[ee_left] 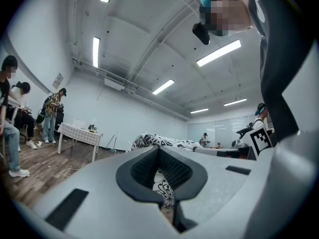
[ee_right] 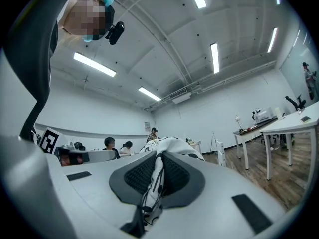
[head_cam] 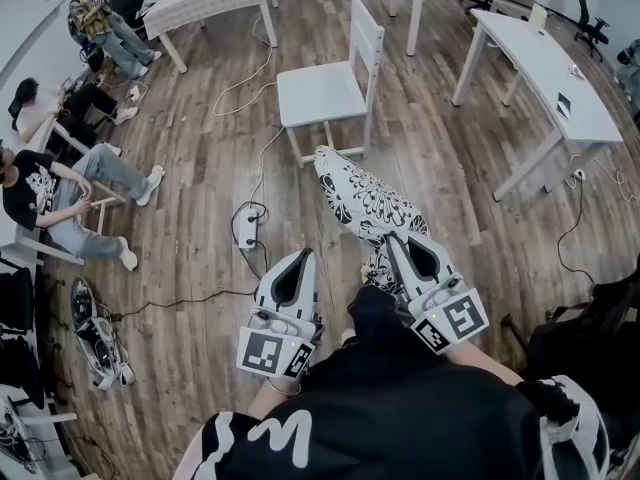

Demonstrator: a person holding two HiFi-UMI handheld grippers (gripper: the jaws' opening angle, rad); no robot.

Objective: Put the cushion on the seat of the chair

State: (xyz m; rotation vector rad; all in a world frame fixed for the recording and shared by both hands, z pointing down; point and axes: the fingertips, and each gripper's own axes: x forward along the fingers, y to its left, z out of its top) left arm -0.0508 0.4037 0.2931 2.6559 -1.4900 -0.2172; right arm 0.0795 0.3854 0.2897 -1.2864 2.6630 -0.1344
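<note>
The cushion [head_cam: 365, 203], black and white with a flower print, is up in the air and tilted, its far corner reaching toward the chair [head_cam: 325, 90] but not touching it. The right gripper [head_cam: 397, 240] has it by the near edge, with the jaws clamped tight on the fabric. The left gripper [head_cam: 303, 260] sits just beside it, jaws together at the tips, and bare floor [head_cam: 200, 198] shows between it and the cushion, so I judge it empty.

How far along? The pickup is done and the carry is under way. The white seat is bare and a stretch of floor lies between it and the cushion, so the approach, the laying down and the release are all left.

Now the views. From the head you get the layout: the chair straight ahead with its back on the far right side, a power strip [head_cam: 247, 230] and its cable on the floor to the left, and white tables [head_cam: 545, 63] round the room's edge.

The right gripper view gives what the head cannot – the fabric [ee_right: 155, 176] pinched between the dark pads and rising in a fold beyond the tips.

The left gripper view shows the printed cloth [ee_left: 159, 141] only past its jaws and through the hollow between them – seen, not gripped, by my reading
</note>
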